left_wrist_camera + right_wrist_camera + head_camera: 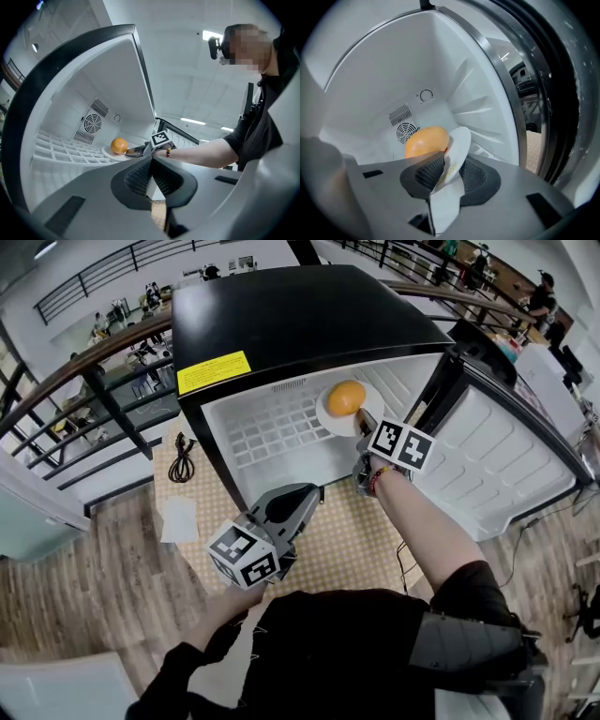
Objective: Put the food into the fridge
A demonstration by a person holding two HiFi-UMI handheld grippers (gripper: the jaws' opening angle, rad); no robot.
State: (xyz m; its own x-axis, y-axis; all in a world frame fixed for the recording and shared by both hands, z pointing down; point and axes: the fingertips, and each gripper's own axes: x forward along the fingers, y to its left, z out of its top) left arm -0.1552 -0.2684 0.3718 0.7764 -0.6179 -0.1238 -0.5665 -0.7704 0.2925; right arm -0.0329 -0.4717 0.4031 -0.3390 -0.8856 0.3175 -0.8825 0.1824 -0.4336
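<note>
Orange (346, 397) on a white plate (328, 418), upper centre of the head view, and it's inside the open fridge (300, 324) over the white grid shelf (267, 439)! The fridge door (506, 456) hangs wide at the right of the frame.

Right gripper (361, 423) reaches in just below the plate. Its own view has the plate rim (457, 143) standing tilted between the jaws. The rim leans on the pad at the left of the frame, there's a gap to the other pad, and the jaws are spread wider than the rim is thick. That reads as a released claw, loose around the plate. The orange (426, 140) sits right behind the pads, with the round fan vent (407, 131) on the back wall beyond it.

Left gripper (305, 493) waits in the lower centre of the head view, outside the fridge opening and well apart from the plate. In its own view the jaws (151, 161) are clenched together with nothing between them. Past them, mid-frame, the orange (119, 145) rests on the plate (111, 153), which seems to lie flat on the shelf (61, 150), with the right gripper (136, 151) beside it.

A yellow label (214, 371) shows on the fridge's black top at upper left.
</note>
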